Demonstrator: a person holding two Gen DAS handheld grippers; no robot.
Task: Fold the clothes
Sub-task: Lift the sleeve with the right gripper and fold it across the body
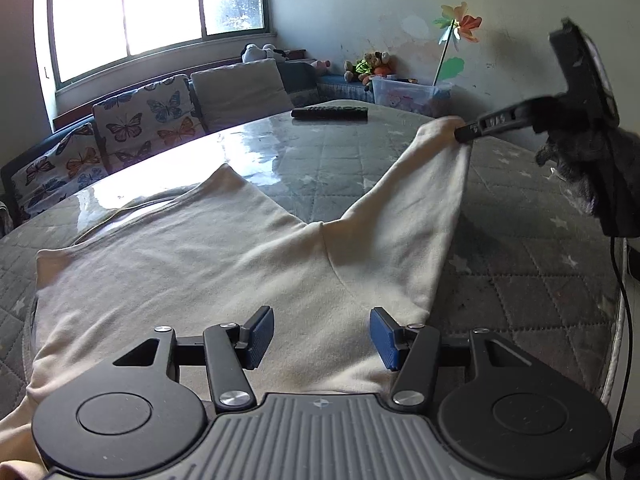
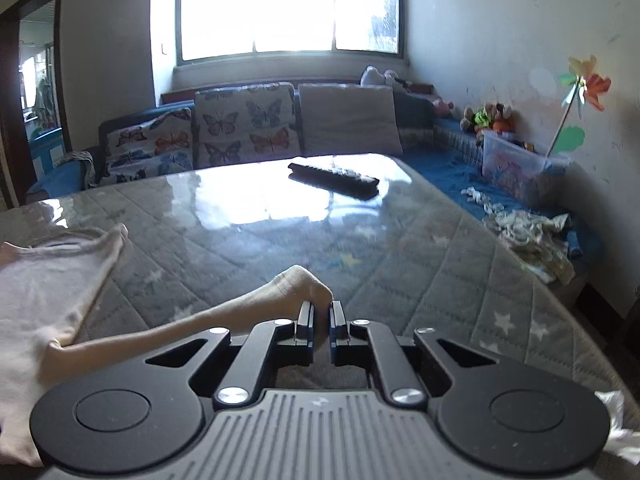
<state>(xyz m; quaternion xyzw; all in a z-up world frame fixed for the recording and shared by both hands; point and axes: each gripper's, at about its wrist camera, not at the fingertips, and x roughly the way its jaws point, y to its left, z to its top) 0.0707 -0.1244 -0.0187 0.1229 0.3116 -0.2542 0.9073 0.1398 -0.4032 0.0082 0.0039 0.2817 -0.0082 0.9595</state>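
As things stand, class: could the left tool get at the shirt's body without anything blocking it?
Probably yes. The left tool hangs open just over the cream shirt, with nothing between its pads and the cloth. The right tool pinches only the sleeve cuff, off to the side.

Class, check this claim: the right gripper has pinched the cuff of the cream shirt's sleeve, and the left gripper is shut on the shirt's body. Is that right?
Not quite. In the left wrist view the left gripper is open above the cream shirt, holding nothing. The right gripper does pinch the sleeve cuff.
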